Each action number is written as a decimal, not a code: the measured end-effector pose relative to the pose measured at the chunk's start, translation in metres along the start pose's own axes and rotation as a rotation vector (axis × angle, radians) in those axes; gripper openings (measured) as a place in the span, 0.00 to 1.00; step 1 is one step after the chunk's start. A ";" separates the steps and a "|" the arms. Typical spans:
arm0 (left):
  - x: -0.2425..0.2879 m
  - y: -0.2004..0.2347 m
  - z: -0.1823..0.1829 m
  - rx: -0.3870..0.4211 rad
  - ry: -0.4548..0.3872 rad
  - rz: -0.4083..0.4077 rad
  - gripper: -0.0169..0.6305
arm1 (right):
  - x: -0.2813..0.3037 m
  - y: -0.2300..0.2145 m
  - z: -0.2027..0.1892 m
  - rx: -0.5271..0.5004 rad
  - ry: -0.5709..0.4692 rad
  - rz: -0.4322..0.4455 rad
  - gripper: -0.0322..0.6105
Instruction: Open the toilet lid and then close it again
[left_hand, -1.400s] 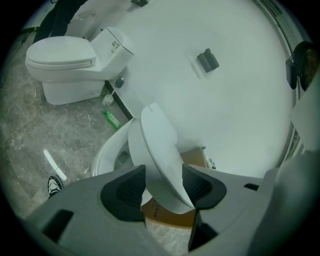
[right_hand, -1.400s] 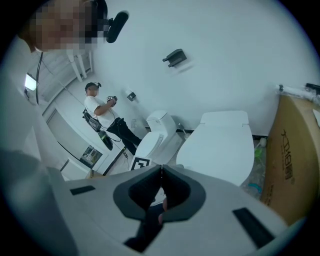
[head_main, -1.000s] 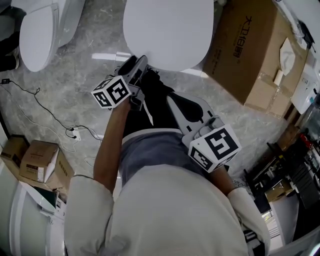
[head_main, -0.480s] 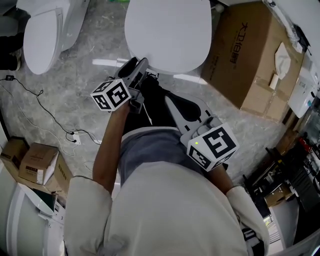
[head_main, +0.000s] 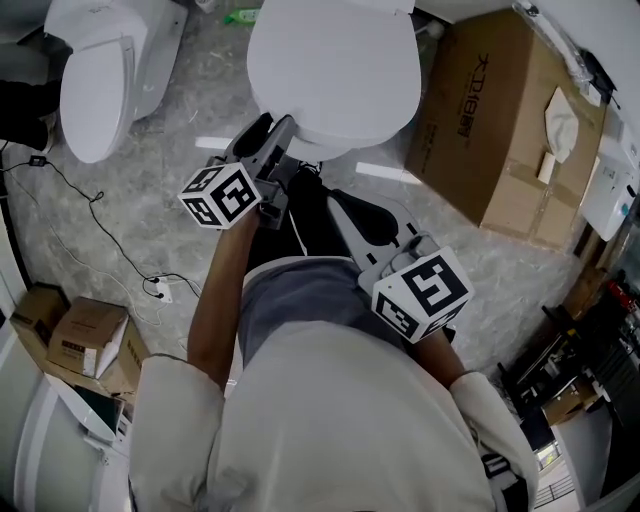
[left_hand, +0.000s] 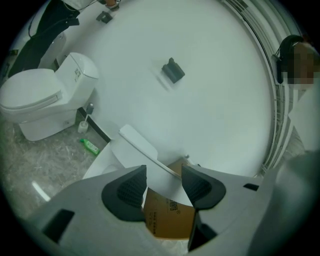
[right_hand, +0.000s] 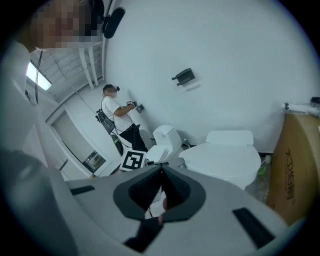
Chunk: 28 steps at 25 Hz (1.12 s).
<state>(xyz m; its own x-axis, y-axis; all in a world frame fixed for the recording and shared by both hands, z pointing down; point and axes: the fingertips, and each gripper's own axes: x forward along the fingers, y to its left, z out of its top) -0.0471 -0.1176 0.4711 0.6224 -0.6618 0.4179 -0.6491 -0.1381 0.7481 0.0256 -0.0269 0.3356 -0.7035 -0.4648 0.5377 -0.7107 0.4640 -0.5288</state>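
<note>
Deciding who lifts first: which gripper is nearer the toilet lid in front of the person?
Left. The left gripper, jaws apart, sits close to the front edge of the toilet lid. The right gripper, jaws shut, hangs farther back, nearer the person's body.

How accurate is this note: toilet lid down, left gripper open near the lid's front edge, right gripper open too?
One slip: the right gripper is shut; the right gripper view shows its jaws closed together on nothing. The rest stands: toilet lid down, left gripper open near its front edge.
</note>
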 end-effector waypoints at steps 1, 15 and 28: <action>0.001 -0.003 0.004 0.007 -0.009 0.000 0.35 | -0.003 -0.001 0.001 0.000 -0.006 -0.001 0.07; 0.020 -0.044 0.063 0.172 -0.071 -0.030 0.32 | -0.030 -0.009 0.015 0.001 -0.069 -0.016 0.07; 0.048 -0.073 0.116 0.327 -0.040 -0.055 0.29 | -0.039 -0.008 0.047 0.003 -0.164 -0.046 0.07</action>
<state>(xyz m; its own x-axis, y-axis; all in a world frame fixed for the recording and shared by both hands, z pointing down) -0.0209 -0.2250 0.3764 0.6468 -0.6744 0.3562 -0.7251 -0.3990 0.5612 0.0588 -0.0479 0.2882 -0.6614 -0.6025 0.4466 -0.7418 0.4377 -0.5081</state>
